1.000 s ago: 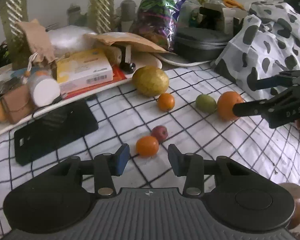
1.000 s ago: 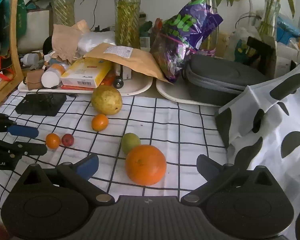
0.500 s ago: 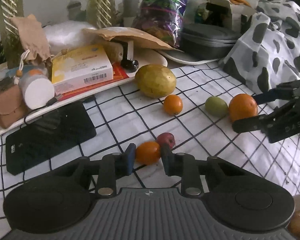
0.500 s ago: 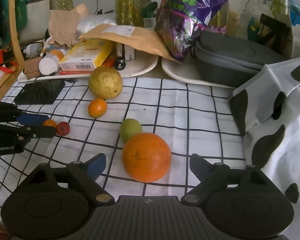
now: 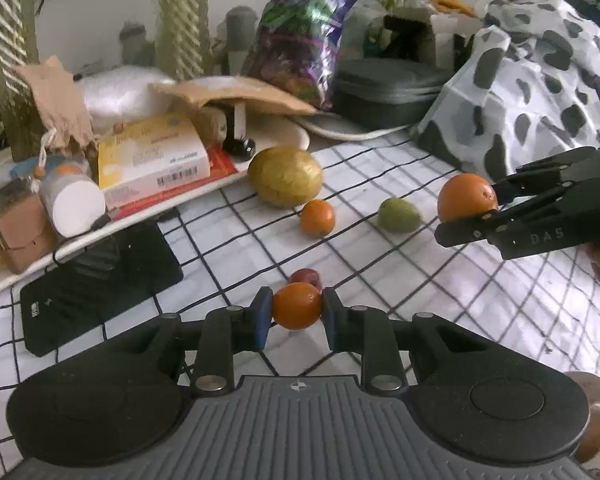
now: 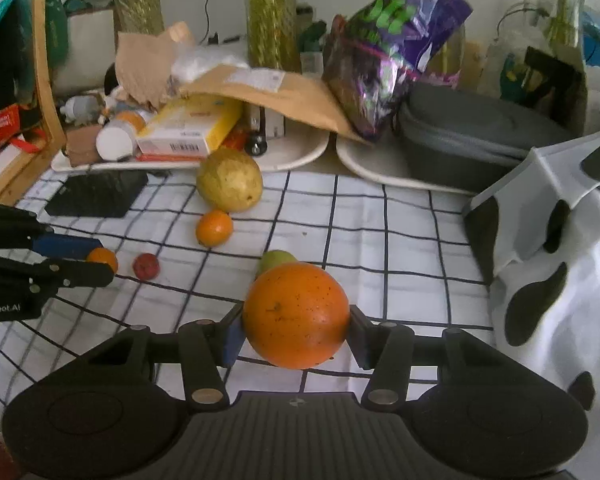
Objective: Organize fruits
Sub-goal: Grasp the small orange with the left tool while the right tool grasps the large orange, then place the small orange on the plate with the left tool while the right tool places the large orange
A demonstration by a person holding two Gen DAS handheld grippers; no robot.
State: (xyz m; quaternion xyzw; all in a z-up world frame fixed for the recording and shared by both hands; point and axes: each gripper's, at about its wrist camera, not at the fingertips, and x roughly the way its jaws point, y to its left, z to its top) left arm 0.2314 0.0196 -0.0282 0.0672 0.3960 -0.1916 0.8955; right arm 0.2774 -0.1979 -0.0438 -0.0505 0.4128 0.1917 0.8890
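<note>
Between the blue pads of the left gripper [image 5: 296, 312] sits a small orange [image 5: 297, 306], clamped, a red fruit [image 5: 306, 277] just behind. Right gripper [image 6: 296, 330], jaws just closing, grips the large orange [image 6: 296, 314] on the checked cloth [image 6: 400, 240].

Six fruits sit on the checked cloth: one large orange [image 6: 296, 314], two small oranges, one [image 5: 297, 306] near the front and the other [image 5: 317, 218] farther back, one yellow-green pear-like fruit [image 5: 285, 176], one small green fruit [image 5: 399, 215] and one small red fruit [image 6: 145, 266]. Two grippers [image 5: 293, 312] [image 6: 296, 334] are in view. Two white trays [image 6: 300, 152] [image 6: 364, 164] stand behind, beside one black flat device [image 5: 100, 280].
</note>
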